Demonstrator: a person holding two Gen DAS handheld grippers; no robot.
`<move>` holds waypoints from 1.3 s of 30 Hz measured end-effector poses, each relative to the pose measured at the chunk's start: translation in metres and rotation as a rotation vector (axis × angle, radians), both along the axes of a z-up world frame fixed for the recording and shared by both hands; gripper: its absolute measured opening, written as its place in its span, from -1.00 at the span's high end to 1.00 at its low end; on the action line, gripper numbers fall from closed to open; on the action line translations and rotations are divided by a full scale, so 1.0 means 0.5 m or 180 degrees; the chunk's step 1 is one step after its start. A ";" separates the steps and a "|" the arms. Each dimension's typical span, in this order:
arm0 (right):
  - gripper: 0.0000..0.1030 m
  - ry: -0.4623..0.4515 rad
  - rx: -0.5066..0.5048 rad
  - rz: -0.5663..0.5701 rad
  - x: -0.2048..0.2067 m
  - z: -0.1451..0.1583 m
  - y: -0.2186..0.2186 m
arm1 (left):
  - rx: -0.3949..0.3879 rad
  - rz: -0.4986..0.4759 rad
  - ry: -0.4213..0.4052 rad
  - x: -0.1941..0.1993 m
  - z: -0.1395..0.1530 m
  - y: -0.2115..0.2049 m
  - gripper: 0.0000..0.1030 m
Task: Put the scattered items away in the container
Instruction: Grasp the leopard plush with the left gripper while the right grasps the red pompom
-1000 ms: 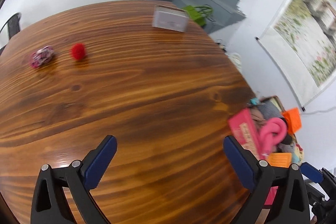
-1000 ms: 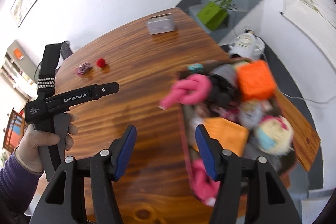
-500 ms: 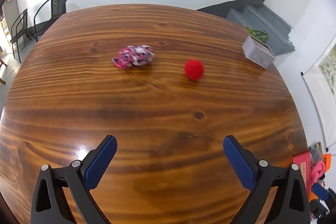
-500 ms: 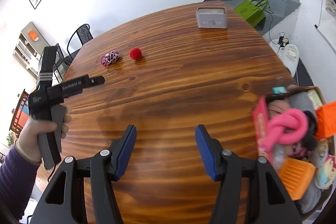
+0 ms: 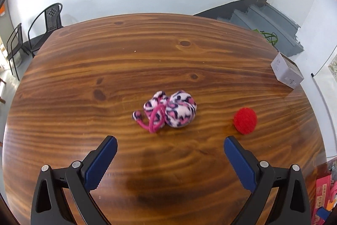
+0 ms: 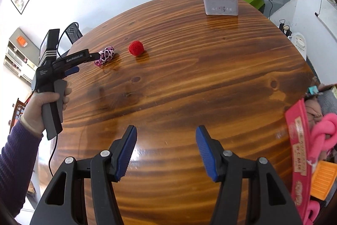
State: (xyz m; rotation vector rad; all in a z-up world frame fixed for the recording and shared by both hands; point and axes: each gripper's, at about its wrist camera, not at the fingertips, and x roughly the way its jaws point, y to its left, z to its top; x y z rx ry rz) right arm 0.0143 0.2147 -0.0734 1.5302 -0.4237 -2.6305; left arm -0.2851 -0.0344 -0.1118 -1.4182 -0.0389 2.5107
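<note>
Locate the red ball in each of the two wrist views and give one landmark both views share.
Left wrist view: the red ball lies right of centre on the table, right of the pink patterned toy, just beyond the right-hand finger.
Right wrist view: the red ball sits upper left of centre, right of the pink patterned toy.
Shared landmark: the grey tin near the table's far edge.

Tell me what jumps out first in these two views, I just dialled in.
Two small toys on the bare wooden table: a pink leopard-print plush toy straight ahead of the open left claw, and a red ball just to its right. At the right edge of the right wrist view sits the container, already heaped with pink and orange things.
</note>
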 end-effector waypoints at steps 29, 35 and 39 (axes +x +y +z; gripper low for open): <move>-0.21 0.0089 0.0151 -0.0036 -0.342 -0.058 -0.129 | 0.0270 -0.0234 -0.0138 -0.086 -0.074 -0.023 -0.15; -0.21 0.0044 0.0268 0.0011 -0.415 -0.083 -0.145 | 0.0339 -0.0201 -0.0024 -0.054 -0.055 -0.040 -0.12; -0.21 -0.0017 0.0339 0.0045 -0.454 -0.104 -0.156 | 0.0351 -0.0235 0.0094 -0.032 -0.031 -0.046 -0.05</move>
